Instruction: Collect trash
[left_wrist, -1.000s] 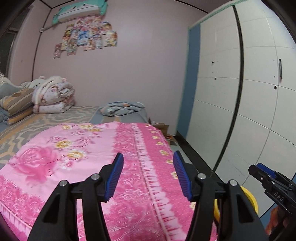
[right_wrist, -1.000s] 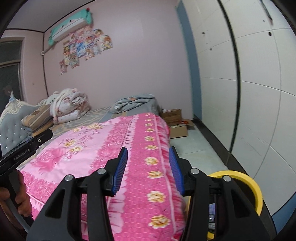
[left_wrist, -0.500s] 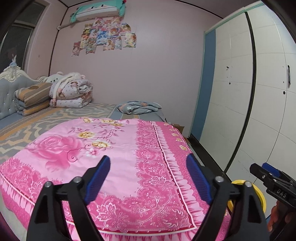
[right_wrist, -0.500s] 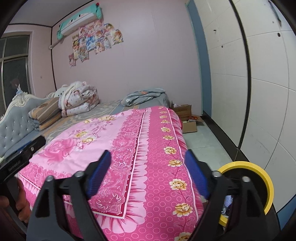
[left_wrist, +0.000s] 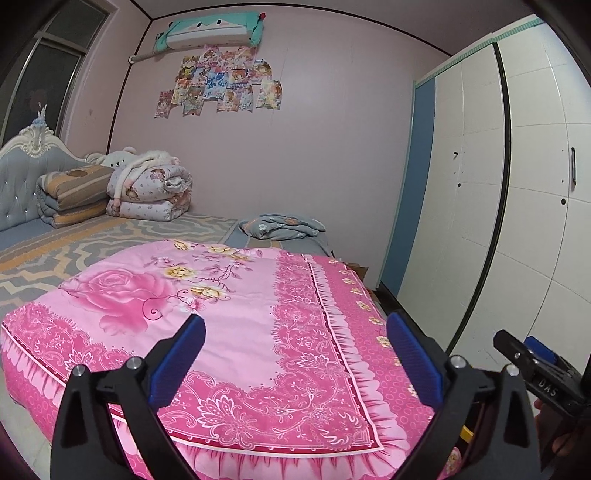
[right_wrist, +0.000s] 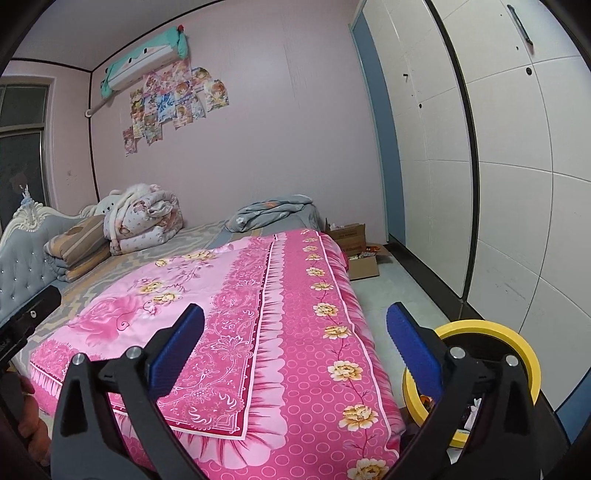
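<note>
A yellow-rimmed trash bin (right_wrist: 491, 332) stands on the floor at the right of the bed's foot, with scraps inside; only a sliver of it shows in the left wrist view (left_wrist: 466, 432). My left gripper (left_wrist: 293, 354) is open and empty, held above the pink floral bedspread (left_wrist: 229, 325). My right gripper (right_wrist: 295, 350) is open and empty above the bedspread's right edge (right_wrist: 325, 332), its right finger in front of the bin. The right gripper's tip shows in the left wrist view (left_wrist: 532, 362). No loose trash shows on the bed.
Folded quilts (left_wrist: 147, 192) and a grey pillow (left_wrist: 280, 226) lie at the bed's far end by the headboard (left_wrist: 22, 184). Open cardboard boxes (right_wrist: 360, 251) sit on the floor by the far wall. White wardrobe doors (right_wrist: 498, 184) line the right side.
Both grippers have opened from half-closed to wide open. Both cameras have pulled back and risen, showing more of the bedspread and the bin.
</note>
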